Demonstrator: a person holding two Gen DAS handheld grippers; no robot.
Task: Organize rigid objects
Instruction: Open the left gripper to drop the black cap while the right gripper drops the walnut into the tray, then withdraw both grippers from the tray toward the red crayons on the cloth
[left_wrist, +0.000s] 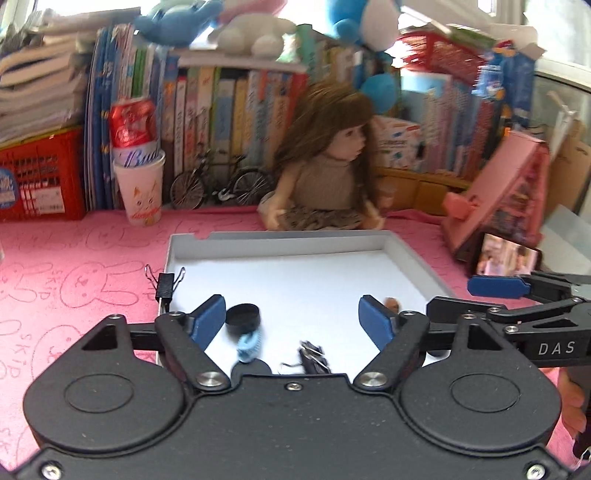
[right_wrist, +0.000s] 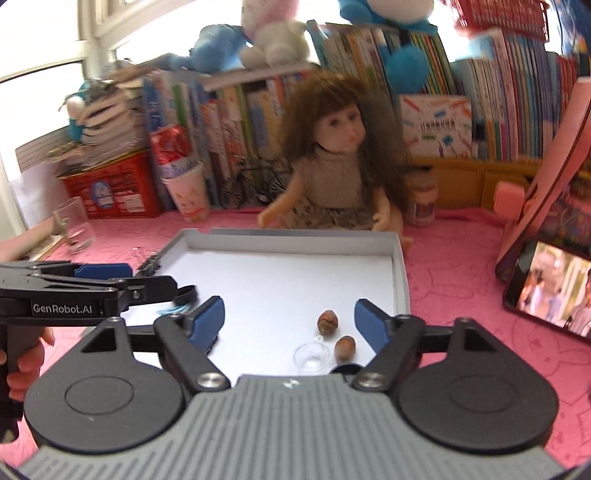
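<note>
Left gripper (left_wrist: 293, 317) spread wide, nothing between the pads. Right gripper (right_wrist: 290, 317) the same — wide open, empty. Both hover over the near edge of the white tray (left_wrist: 406, 254).

Left wrist view, from the claw outward:
- black round cap (left_wrist: 242, 317) at 9 o'clock, just beside the left pad. Judged light, rigid, smooth; best pinched across the diameter.
- pale blue clip (left_wrist: 248, 344) at 7 o'clock, touching the cap. Blurred; probably light plastic.
- dark metal clip cluster (left_wrist: 312, 356) at 6 o'clock. Count cannot be told.
- one binder clip (left_wrist: 165, 286) clamped on the tray's left rim, 10 o'clock. Stiff spring — take it by the body, not the wire handles.

Right wrist view:
- two hazelnuts (right_wrist: 328, 322) at 3 and 5 o'clock, close but apart. Hard, round, likely to roll or squirt out; grip across the widest part.
- one small clear cup (right_wrist: 312, 357) at 6 o'clock, just beside the nearer nut. Looks thin and slippery, so light pressure on the rim.

Doll (left_wrist: 328, 166) sits past the tray's far rim, 12 o'clock.
</note>
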